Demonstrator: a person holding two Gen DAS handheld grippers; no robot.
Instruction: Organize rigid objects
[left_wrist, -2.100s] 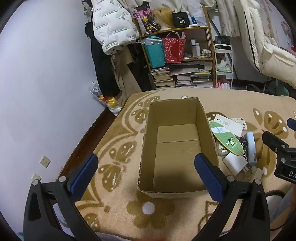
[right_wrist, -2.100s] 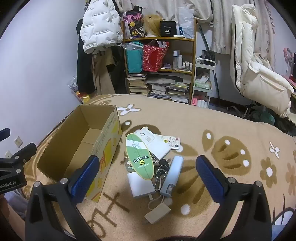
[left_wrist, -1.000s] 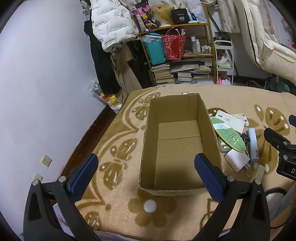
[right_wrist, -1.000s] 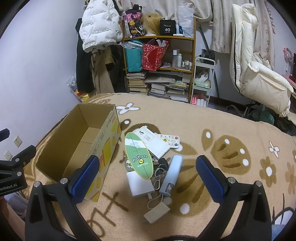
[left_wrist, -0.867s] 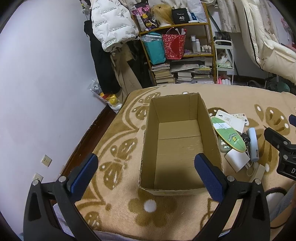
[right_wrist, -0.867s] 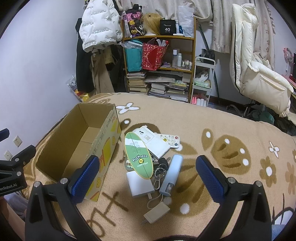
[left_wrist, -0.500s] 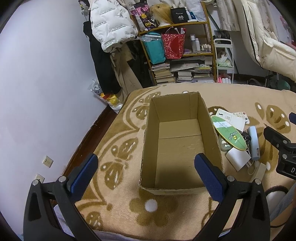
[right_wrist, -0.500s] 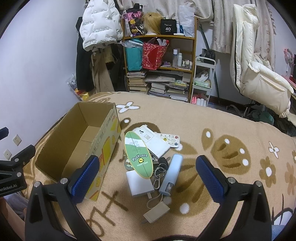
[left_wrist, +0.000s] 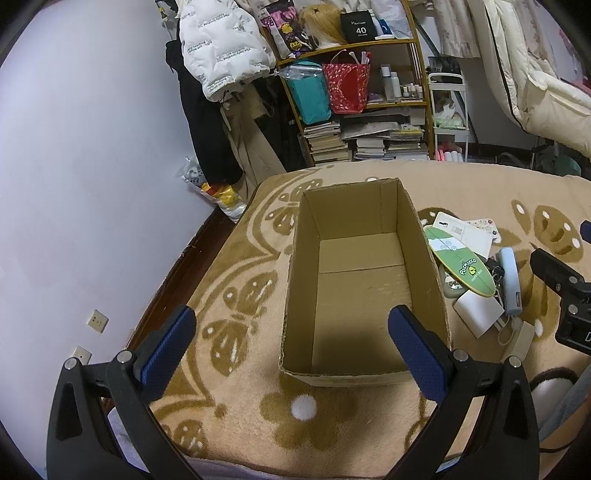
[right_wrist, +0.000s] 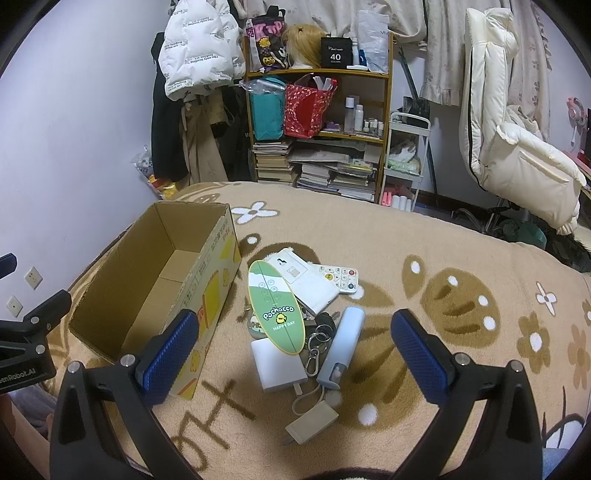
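Both the left gripper (left_wrist: 291, 343) and the right gripper (right_wrist: 293, 343) are hovering with jaws wide apart and holding nothing, the empty cardboard box (left_wrist: 360, 273) sitting mid-frame on the blanket (right_wrist: 424, 243) while the green oval card (right_wrist: 275, 306), white power bank (right_wrist: 279, 363) and blue tube (right_wrist: 341, 347) are lying heaped just right of it.

A wooden open shelving unit (right_wrist: 317, 125) stands against the back wall, holding stacked books, a teal bag and a red bag. Left of the shelving unit, a white quilted puffer jacket (right_wrist: 199, 48) hangs over dark coats. Further left, the plain pale lilac wall (left_wrist: 74, 166) carries white sockets low down. In front of the shelving unit lies a beige plush blanket with brown flower patterns (right_wrist: 461, 295).
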